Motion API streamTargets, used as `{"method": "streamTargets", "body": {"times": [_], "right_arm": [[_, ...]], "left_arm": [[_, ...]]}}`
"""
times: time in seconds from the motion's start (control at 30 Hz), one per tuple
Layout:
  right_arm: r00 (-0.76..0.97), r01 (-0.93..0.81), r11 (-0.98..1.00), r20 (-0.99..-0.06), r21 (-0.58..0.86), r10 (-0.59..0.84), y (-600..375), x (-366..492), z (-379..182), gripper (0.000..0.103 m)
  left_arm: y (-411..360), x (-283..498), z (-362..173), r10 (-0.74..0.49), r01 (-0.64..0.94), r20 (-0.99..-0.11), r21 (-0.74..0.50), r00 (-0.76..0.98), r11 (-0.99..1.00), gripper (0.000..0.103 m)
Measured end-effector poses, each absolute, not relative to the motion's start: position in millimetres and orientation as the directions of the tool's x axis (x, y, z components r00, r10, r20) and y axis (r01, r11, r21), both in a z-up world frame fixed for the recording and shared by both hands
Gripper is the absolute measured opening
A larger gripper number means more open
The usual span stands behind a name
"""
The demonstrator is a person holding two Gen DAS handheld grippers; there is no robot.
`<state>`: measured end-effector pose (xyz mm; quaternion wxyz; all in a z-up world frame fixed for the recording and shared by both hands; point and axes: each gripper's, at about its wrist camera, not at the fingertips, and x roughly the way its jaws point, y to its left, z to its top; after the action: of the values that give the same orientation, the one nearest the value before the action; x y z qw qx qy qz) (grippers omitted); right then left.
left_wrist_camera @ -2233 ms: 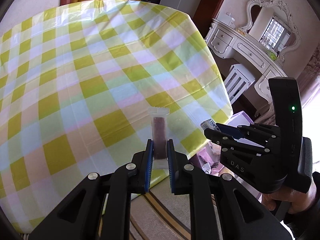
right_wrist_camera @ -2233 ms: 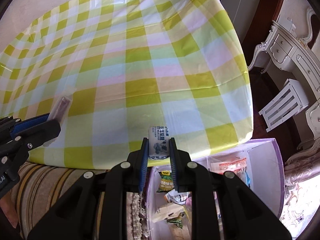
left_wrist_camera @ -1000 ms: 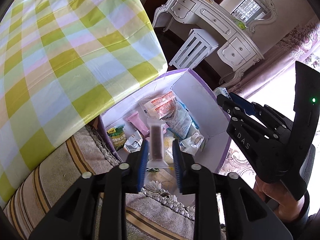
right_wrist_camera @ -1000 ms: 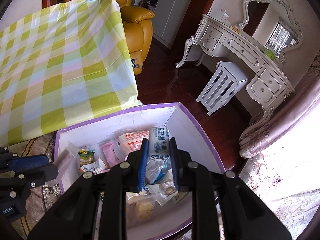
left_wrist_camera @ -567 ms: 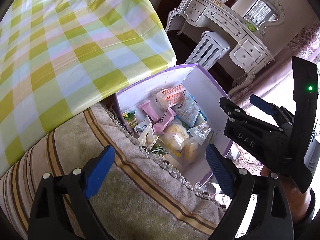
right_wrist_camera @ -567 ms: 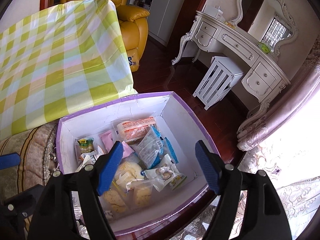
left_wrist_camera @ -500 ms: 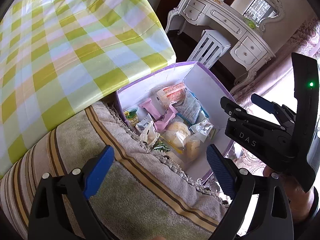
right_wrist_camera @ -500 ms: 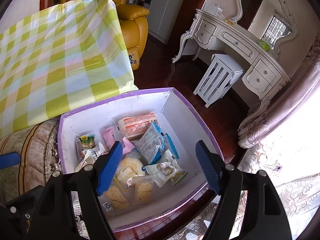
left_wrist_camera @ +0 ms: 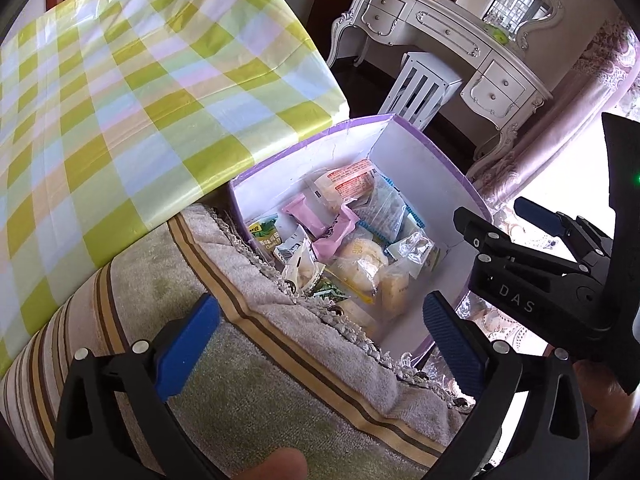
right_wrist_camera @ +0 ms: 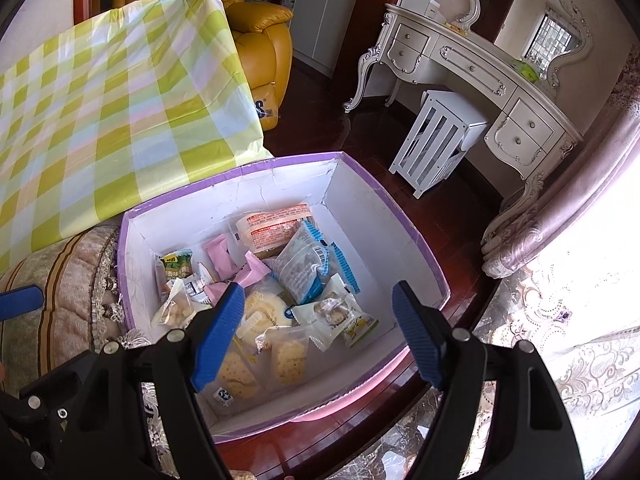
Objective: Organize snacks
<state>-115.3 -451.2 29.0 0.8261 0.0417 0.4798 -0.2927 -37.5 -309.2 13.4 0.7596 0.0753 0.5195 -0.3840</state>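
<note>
Now, from the left wrist view, the left gripper (left_wrist_camera: 320, 334) has its jaws wide apart and they are opening a bit more; nothing is between them; its blue pads (left_wrist_camera: 188, 350) hang over a striped sofa arm (left_wrist_camera: 256, 360) with a fringed edge; just past that edge sits a purple box (left_wrist_camera: 424, 172) with white walls inside; the snacks (left_wrist_camera: 352, 236) lie in a heap in the box; a pink wrapper (left_wrist_camera: 306, 218) lies near the middle of the heap, and a pack with red writing (left_wrist_camera: 350, 184) lies at the far end; the right gripper (left_wrist_camera: 500, 216) shows at the right side, above the near corner of the box, with its jaws apart; a green and yellow checked cloth (left_wrist_camera: 140, 92) covers the table at the left; a white dressing table (left_wrist_camera: 448, 36) and a white stool (left_wrist_camera: 420, 88) stand far behind.

Next, from the right wrist view, the right gripper (right_wrist_camera: 318, 330) is right above the purple box (right_wrist_camera: 384, 208); its jaws are apart and hold nothing; under them lie the snacks (right_wrist_camera: 280, 280); a clear bag with blue edges (right_wrist_camera: 304, 266) sits in the middle, round yellow cakes (right_wrist_camera: 264, 312) lie near the left blue pad, and a small green pack (right_wrist_camera: 178, 264) rests by the left wall; one blue pad of the left gripper (right_wrist_camera: 18, 302) peeks in at the left edge, over the sofa arm (right_wrist_camera: 60, 300); a yellow armchair (right_wrist_camera: 256, 28) stands behind the checked cloth (right_wrist_camera: 112, 96).
</note>
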Motion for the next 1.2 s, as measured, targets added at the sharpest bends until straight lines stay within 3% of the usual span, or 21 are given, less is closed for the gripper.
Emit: {"method": "streamTargets", "body": {"times": [1.2], "right_arm": [[0.363, 0.521, 0.828, -0.824, -0.207, -0.435, -449.4, -114.8, 25.6, 0.076]], "left_arm": [[-312.7, -37.9, 11.5, -0.487, 0.665, -0.857, -0.265, 0.169, 0.698, 0.099]]}}
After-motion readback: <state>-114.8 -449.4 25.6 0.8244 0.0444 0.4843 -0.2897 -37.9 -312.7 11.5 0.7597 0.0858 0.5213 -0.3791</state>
